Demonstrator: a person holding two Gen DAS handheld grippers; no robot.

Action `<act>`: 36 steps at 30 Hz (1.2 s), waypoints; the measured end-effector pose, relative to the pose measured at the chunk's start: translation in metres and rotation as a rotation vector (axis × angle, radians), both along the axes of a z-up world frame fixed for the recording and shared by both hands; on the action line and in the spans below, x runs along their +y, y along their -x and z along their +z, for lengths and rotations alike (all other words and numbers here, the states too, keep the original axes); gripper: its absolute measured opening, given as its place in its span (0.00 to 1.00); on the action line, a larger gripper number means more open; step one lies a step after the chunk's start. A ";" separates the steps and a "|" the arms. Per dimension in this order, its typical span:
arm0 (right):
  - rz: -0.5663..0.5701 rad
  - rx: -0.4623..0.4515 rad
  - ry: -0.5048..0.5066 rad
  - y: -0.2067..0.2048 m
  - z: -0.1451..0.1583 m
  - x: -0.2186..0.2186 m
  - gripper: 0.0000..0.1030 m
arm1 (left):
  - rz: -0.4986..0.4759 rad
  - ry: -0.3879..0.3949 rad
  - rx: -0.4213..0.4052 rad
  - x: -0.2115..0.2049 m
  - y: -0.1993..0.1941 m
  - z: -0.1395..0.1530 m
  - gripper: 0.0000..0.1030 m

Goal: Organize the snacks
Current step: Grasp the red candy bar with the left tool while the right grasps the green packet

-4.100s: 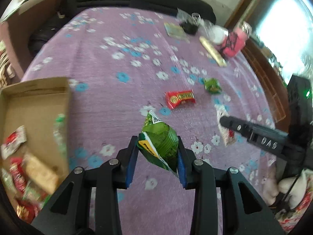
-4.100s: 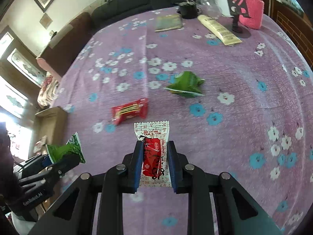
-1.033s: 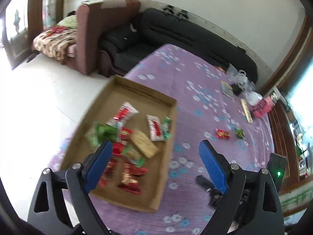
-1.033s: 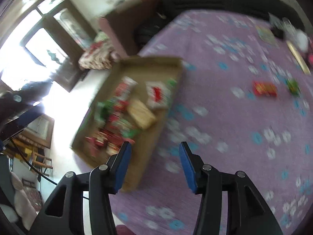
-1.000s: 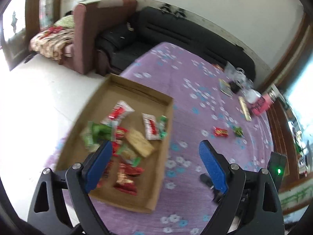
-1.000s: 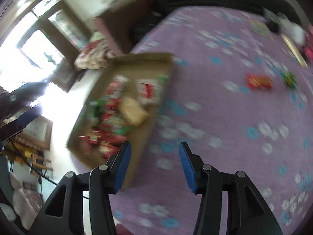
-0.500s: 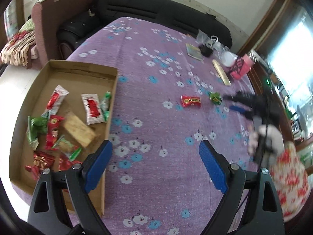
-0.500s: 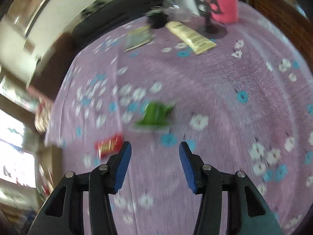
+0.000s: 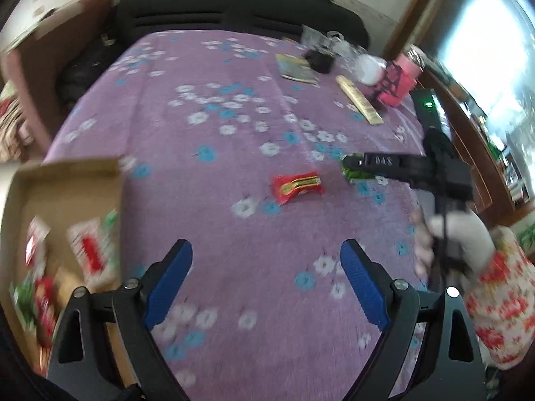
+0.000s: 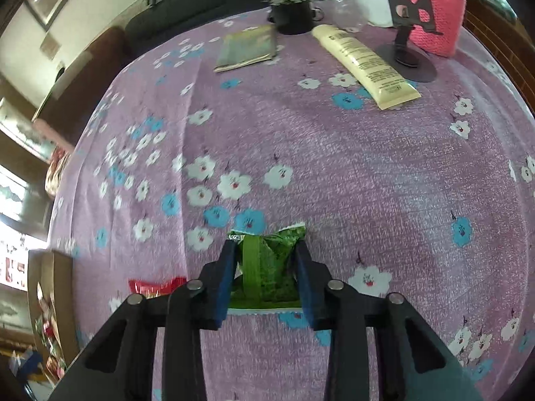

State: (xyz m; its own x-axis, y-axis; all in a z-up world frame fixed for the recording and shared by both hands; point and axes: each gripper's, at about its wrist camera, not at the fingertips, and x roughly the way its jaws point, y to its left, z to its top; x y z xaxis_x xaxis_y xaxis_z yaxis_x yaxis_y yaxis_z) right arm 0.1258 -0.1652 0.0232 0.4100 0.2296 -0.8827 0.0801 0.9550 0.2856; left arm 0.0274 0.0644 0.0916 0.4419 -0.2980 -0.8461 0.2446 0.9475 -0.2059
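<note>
Since the earlier frames, both grippers had left the box (image 9: 67, 180) and swung back over the purple cloth (image 9: 217, 153); the green and red-and-white packets once carried were no longer in the jaws, and similar packets lay in the box at the cloth's left edge. Two snacks remained outside it: a red packet (image 9: 297, 185) near the middle of the cloth and a green packet (image 10: 267, 264) just beside it. The step in hand was judged to be the pickup of these last two. The right gripper (image 10: 264, 277) had just been closing, its jaws narrow with the green packet between them, the pads against its crumpled sides while it lay on the cloth. The left gripper (image 9: 267, 267) hung wide and empty, short of the red packet, touching nothing. The next move would call for a lift of the green packet and a carry to the box, and for the left gripper to advance, straddle the red packet and close. A tube (image 10: 364, 63), a booklet (image 10: 247, 48) and a pink holder (image 10: 441, 20) lay at the far end, apart from the work.
</note>
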 end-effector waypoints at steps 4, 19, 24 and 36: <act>-0.012 0.015 -0.057 0.021 0.003 -0.013 0.28 | -0.127 -0.064 -0.011 -0.039 -0.034 -0.013 0.88; -0.008 -0.007 -0.165 0.076 0.017 -0.029 0.26 | -0.306 -0.191 0.070 -0.090 -0.085 -0.064 0.39; 0.012 -0.008 -0.165 0.081 0.020 -0.021 0.26 | -0.269 -0.161 0.072 -0.079 -0.069 -0.059 0.18; 0.017 0.002 -0.178 0.096 0.019 -0.021 0.26 | -0.307 -0.061 -0.028 -0.083 -0.078 -0.041 0.70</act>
State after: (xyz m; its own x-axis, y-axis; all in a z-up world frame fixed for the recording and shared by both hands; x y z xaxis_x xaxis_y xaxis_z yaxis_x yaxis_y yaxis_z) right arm 0.0302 -0.1862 0.0426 0.4031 0.3888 -0.8285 0.0654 0.8907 0.4498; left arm 0.1055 -0.0189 0.0511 0.3630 -0.3701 -0.8551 0.5257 0.8390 -0.1400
